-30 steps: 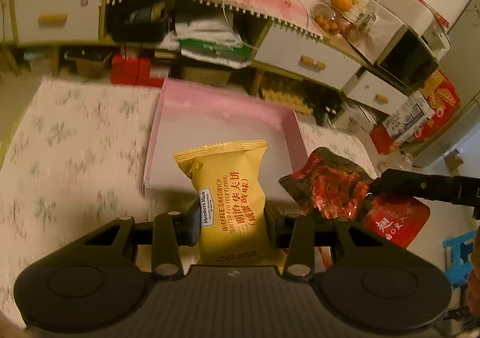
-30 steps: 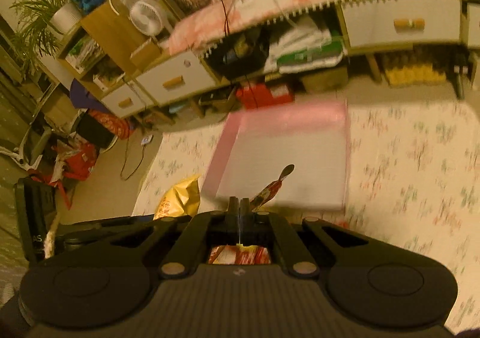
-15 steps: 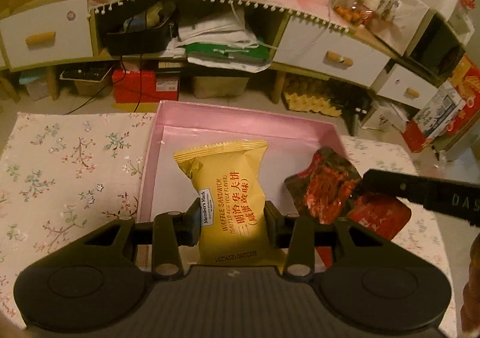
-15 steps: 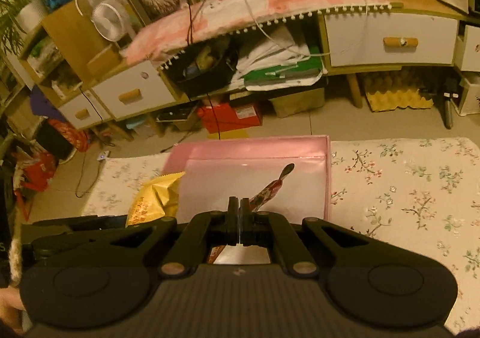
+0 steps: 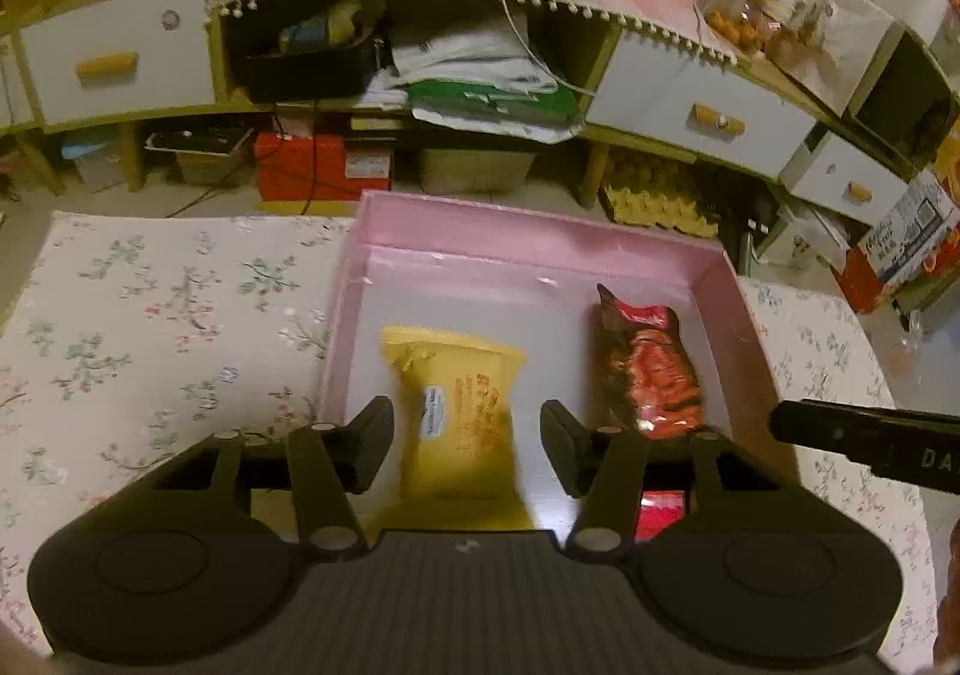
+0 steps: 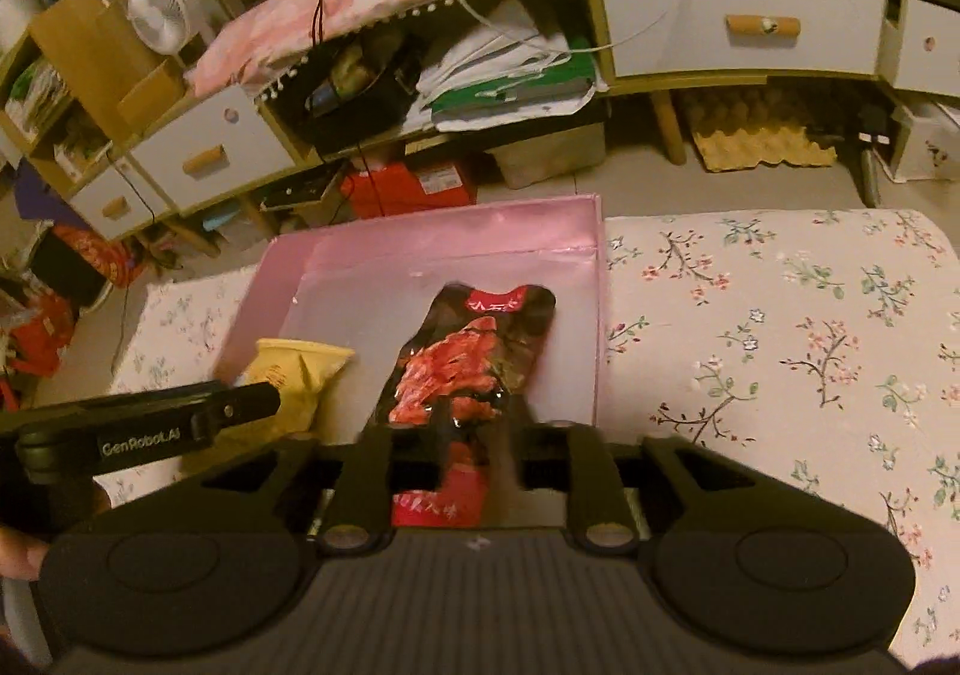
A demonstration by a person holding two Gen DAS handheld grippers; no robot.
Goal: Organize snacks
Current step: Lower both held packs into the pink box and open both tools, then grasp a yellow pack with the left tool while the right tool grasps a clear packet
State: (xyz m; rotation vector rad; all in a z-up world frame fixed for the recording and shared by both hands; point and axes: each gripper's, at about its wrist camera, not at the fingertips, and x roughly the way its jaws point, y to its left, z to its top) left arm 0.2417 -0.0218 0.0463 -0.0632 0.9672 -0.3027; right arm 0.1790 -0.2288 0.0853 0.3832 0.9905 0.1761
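Note:
A yellow waffle-sandwich packet (image 5: 456, 411) lies flat on the floor of the pink box (image 5: 540, 231), left of centre. My left gripper (image 5: 468, 444) hovers over its near end with its jaws opening. The pads stand clear of the packet on both sides. A red and black meat-snack packet (image 6: 474, 357) lies on the right side of the pink box (image 6: 456, 219). My right gripper (image 6: 474, 441) is over its near end, blurred, jaws opening and no longer pinching it. The same red packet (image 5: 654, 375) and yellow packet (image 6: 294, 369) appear in the opposite views.
The box sits on a table with a floral cloth (image 6: 780, 345), which stretches to the right and to the left (image 5: 150, 327). Beyond the far edge are a low cabinet with drawers (image 5: 690, 117), a red box (image 5: 312, 165) and egg trays (image 6: 762, 141) on the floor.
Both grippers sank toward the box. The yellow packet and the red packet, gripped upright before, now lie on the box floor, and both sets of jaws have parted.

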